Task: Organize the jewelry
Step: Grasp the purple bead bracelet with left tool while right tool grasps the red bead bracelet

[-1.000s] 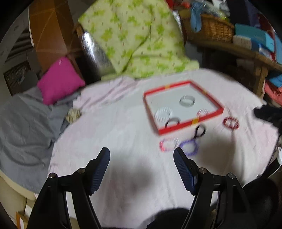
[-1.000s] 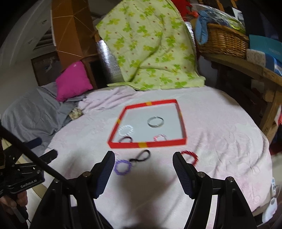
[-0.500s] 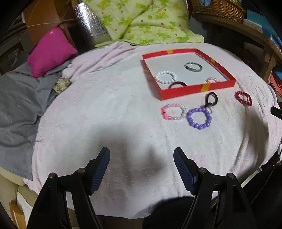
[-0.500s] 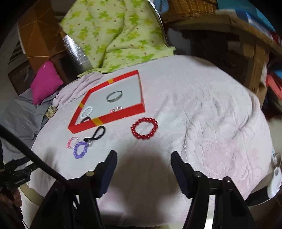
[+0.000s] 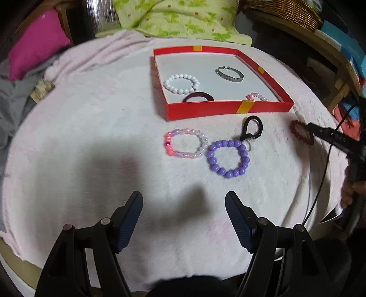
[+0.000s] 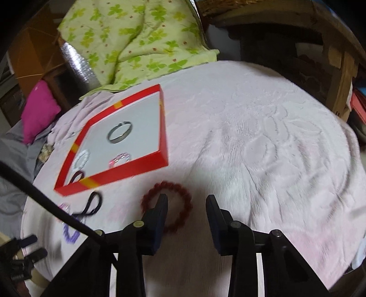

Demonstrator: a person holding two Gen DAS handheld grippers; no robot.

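Note:
A red tray [image 5: 228, 107] [image 6: 119, 174] on the pink cloth holds a white bead bracelet [image 5: 181, 83], a silver bangle [image 5: 229, 74], a dark band [image 5: 198, 97] and a small pink bracelet [image 5: 256, 96]. In front of it lie a pink bracelet [image 5: 185, 143], a purple bead bracelet [image 5: 228, 158], a black clip loop [image 5: 251, 129] and a red bead bracelet [image 6: 183, 198] [image 5: 299, 132]. My left gripper [image 5: 184, 203] is open and empty, short of the purple bracelet. My right gripper [image 6: 187, 203] is open, its left finger over the red bracelet.
A green floral quilt [image 6: 137, 38] and a magenta cushion [image 5: 36, 43] lie behind the table. A wooden shelf [image 6: 331, 52] with a wicker basket [image 5: 288, 11] stands at the right. Grey cloth [image 5: 11, 96] lies at the left. The table's edge is close below both grippers.
Both grippers have moved forward and down toward the table. The right gripper has closed in on the red bracelet and its jaws have narrowed somewhat. The left has neared the purple and pink bracelets.

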